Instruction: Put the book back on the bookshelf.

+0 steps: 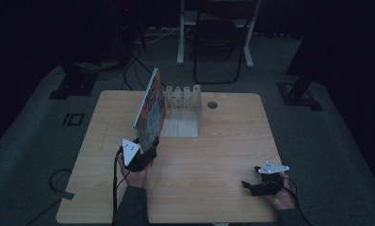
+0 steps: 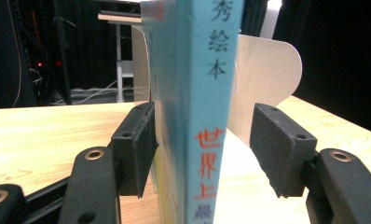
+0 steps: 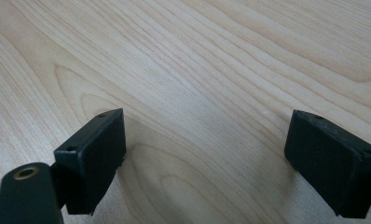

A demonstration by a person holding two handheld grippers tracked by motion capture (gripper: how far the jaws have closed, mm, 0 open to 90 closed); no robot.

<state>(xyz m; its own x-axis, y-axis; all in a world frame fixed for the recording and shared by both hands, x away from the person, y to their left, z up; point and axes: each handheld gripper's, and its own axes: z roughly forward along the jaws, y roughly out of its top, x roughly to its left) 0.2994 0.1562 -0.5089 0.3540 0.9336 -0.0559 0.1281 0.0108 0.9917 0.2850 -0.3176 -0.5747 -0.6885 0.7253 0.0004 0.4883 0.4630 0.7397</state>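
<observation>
Our left gripper (image 1: 145, 151) sits just this side of the book (image 1: 150, 109), its jaws standing half spread on either side of the blue spine (image 2: 193, 116). In the left gripper view one pad lies against or very near the cover while the other stands clear, with a gap of table showing, so we judge the book not pinched at this moment. It stands upright on its lower edge near the middle of the table (image 1: 214, 179), leaning a little, long axis running up from the wood and spine turned back toward us. Directly beyond it, farther from us, lies the white book rack (image 1: 183, 110), its row of upright dividers at the far side and its flat base plate toward us; one rounded divider (image 2: 267, 79) shows just behind the spine. As far as we can tell the slots hold nothing, and the book is at the rack's left end, beside it rather than clearly inside a slot. We judge that the coming move turns on this line: gripper, spine, rack, all one behind the other — so a push or carry straight away from us would bring the book in. Our right gripper (image 1: 264, 184) rests well apart at the near right corner, jaws spread wide over bare wood, holding nothing — plainly the farther hand.
</observation>
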